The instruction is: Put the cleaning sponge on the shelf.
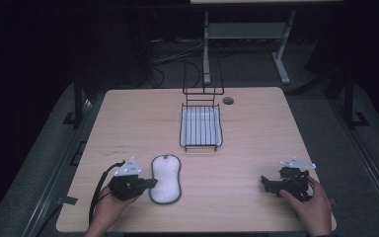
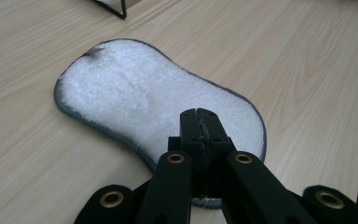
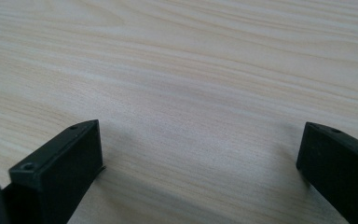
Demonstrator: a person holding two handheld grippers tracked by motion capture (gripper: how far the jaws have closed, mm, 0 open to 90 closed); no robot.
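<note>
From the high view, we see the left gripper (image 1: 150, 183) at the left edge of a white sponge pad (image 1: 166, 179) lying flat on the table (image 1: 256, 148), with a wire rack (image 1: 201, 127) well beyond it; the right gripper (image 1: 263, 181) rests well apart to the right. In the left gripper view, our jaws are pressed together, and the pad (image 2: 140, 100) lies under and beyond the fingertips; whether they pinch its near edge we cannot tell. In the right gripper view, the jaws stand wide apart over bare wood.
</note>
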